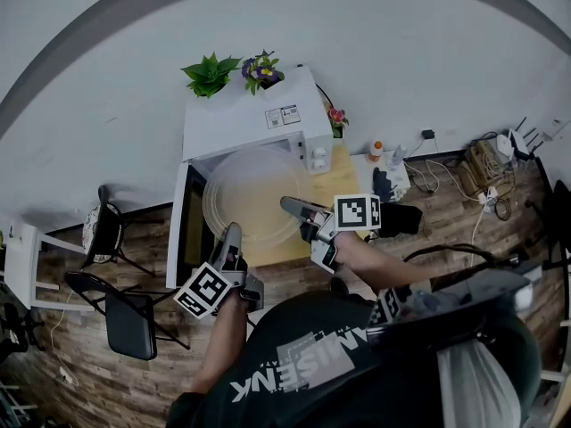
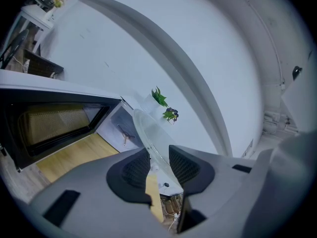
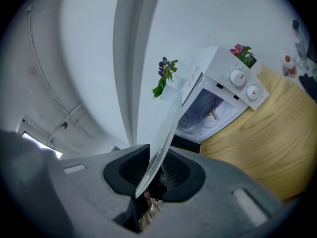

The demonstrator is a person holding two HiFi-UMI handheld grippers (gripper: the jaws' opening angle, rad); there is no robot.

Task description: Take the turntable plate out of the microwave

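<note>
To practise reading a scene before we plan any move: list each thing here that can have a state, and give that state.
Microwave door, swung open.
Microwave cavity, empty.
Turntable plate, out of the cavity, held at two edges in front of it.
Left gripper, shut on the plate's rim.
Right gripper, shut on the plate's rim.
</note>
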